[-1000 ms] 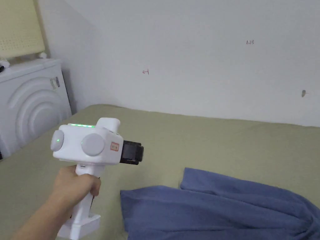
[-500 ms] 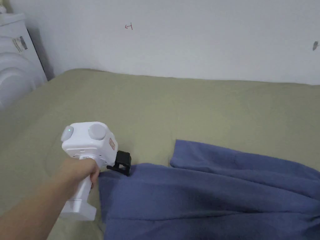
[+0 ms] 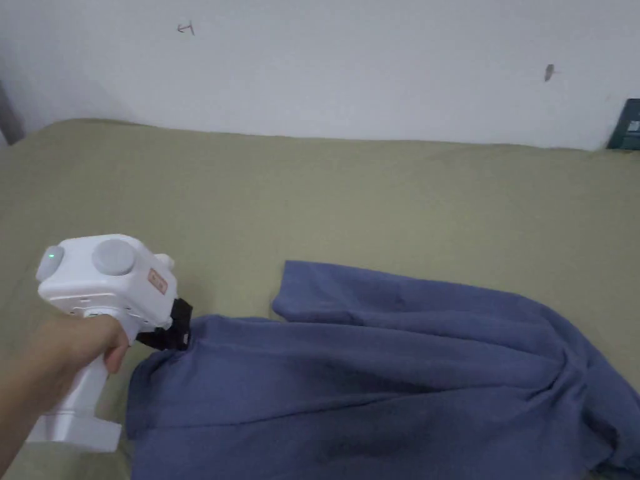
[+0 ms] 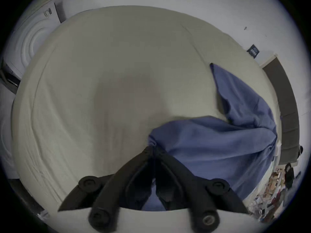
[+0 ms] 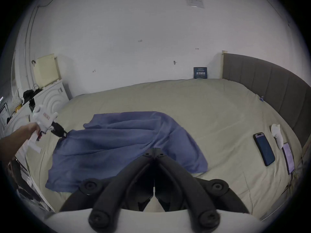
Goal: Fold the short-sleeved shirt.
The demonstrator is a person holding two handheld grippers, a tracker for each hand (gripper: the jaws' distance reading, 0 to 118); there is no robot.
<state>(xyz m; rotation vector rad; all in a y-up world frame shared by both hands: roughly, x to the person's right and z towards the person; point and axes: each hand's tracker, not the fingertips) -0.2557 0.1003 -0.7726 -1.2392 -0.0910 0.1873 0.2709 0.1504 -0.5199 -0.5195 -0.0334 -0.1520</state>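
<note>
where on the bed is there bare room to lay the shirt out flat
Widest bare sheet lies between the blue shirt and the wall, running toward the headboard. Another free strip lies left of the left gripper. It is crowded by the headboard: two phones and a white bundle.

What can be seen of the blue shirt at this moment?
The blue short-sleeved shirt of soft, slightly fuzzy cloth lies spread and rumpled on the olive-green bed sheet, with long creases running across it. One sleeve lies flat toward the wall. The left tool is shut on a corner at the shirt's edge. The right tool looks shut on the cloth at the other side, which is bunched there.
</note>
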